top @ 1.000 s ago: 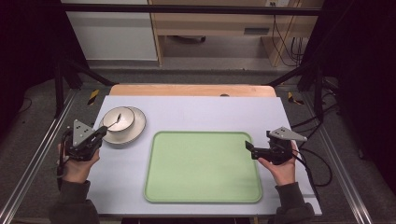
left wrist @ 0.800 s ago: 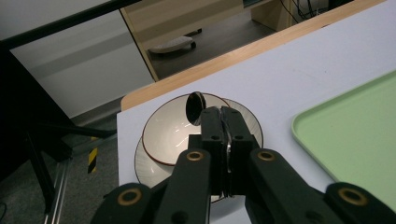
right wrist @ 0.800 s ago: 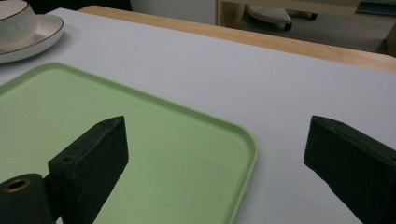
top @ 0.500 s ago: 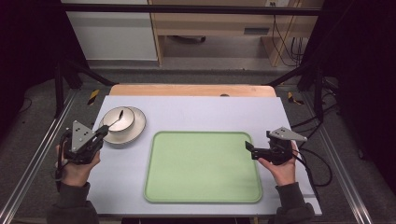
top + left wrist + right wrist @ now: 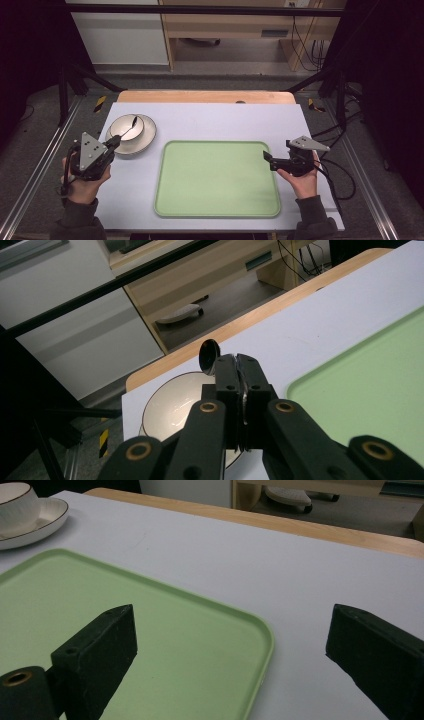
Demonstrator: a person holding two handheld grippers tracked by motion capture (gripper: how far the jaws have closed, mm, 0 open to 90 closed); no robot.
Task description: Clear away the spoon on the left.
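The left gripper (image 5: 114, 142), jaws clamped on the handle of a dark spoon (image 5: 131, 124), has drawn back toward the near-left corner of the desk (image 5: 220, 117) compared with a second earlier. The spoon has come with it: its bowl, previously over the middle of the white bowl (image 5: 127, 128), now hangs above it, tilted up and away from the gripper. In the left gripper view the spoon's bowl (image 5: 208, 355) projects just past the closed jaws, apparently clear of the white bowl (image 5: 170, 407) beneath. By this reading, the spoon is lifted out and ready to be carried.

The right gripper (image 5: 266, 159) has kept its place at the right edge of the green tray (image 5: 215, 200), jaws wide apart and holding nothing; in the right gripper view the tray's rim (image 5: 264, 645) lies between them.

The white bowl sits on a saucer (image 5: 148, 136) just left of the tray, near the desk's left edge. The tray's whole surface is bare, offering broad room for setting the spoon down.
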